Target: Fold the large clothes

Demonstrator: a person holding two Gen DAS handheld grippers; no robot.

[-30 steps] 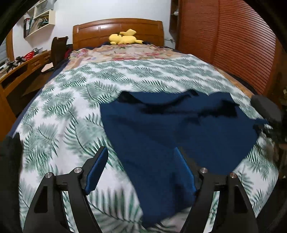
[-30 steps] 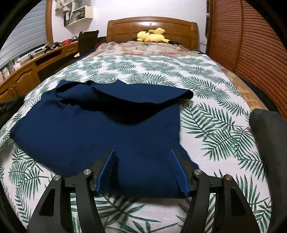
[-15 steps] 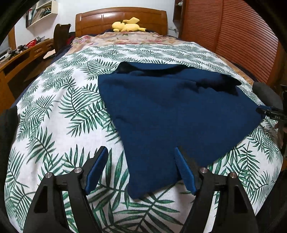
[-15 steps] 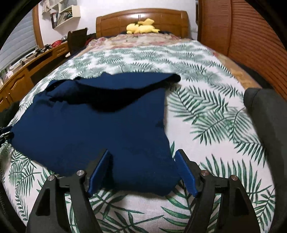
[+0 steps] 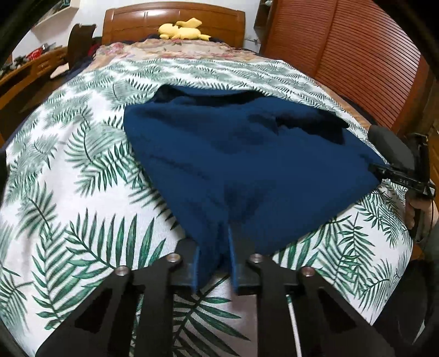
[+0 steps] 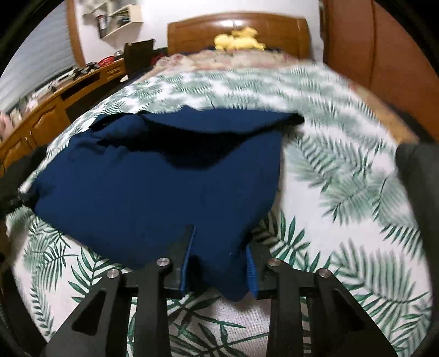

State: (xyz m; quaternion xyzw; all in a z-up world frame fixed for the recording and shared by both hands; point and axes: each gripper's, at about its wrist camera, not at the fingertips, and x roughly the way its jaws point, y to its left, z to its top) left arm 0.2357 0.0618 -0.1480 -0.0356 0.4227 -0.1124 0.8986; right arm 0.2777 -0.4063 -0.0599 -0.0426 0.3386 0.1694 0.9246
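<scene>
Left wrist view: the left gripper, wide open 0.5 s ago, has now closed on the near corner of the navy garment. The right gripper has likewise narrowed onto the opposite near corner. The garment lies spread on the leaf-print bedspread. Both hem corners appear secured; the fold can probably begin.

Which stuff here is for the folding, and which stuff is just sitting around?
For the folding:
- blue garment, spread on the leaf-print bedspread
- left gripper, jaws pinching the garment's near corner
- right gripper, jaws closing around the other near corner

Just sitting around:
- yellow plush toy by the headboard
- wooden desk
- wall shelf
</scene>
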